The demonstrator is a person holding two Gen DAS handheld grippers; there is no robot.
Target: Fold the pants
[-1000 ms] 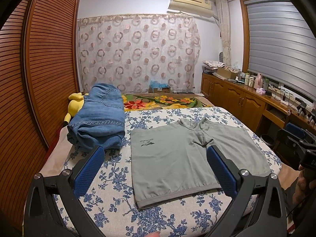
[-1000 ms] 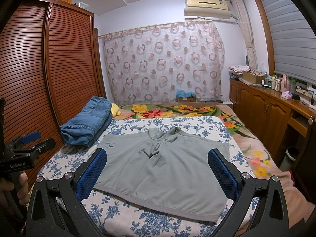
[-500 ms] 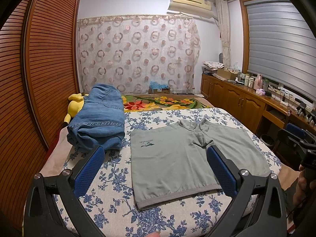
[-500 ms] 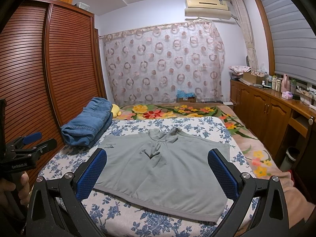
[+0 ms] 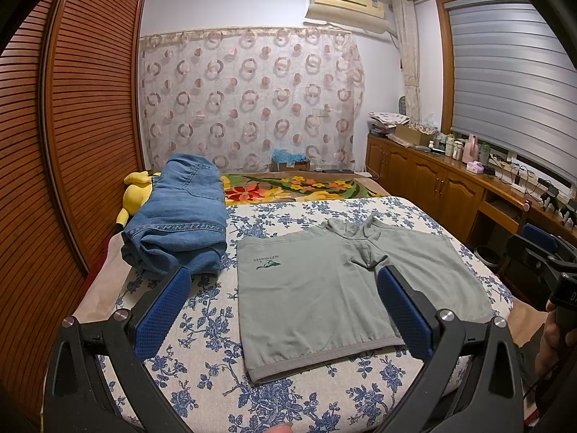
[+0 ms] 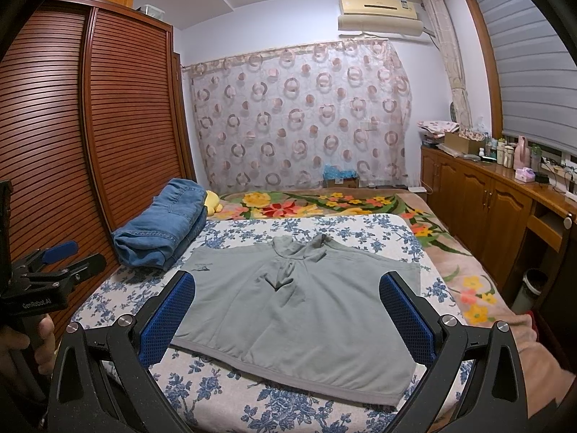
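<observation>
Grey-green shorts [image 5: 324, 288] lie flat and unfolded on the floral bed [image 5: 202, 371], beside folded jeans [image 5: 180, 223], as the left gripper [image 5: 285, 310] and right gripper [image 6: 288, 310] hover wide open, empty, folding not begun.

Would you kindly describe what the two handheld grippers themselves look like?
Both the left gripper and the right gripper have matte black angular frames with silver pivot bolts and jaws faced in blue mesh-textured pads. The left one's handle block, seen from the right camera, reads "GenRobot.AI" in white.

Slatted wood wardrobe [image 6: 90, 126] left, ring-print curtain [image 6: 299, 115] at back, AC [image 6: 378, 14] above.
</observation>
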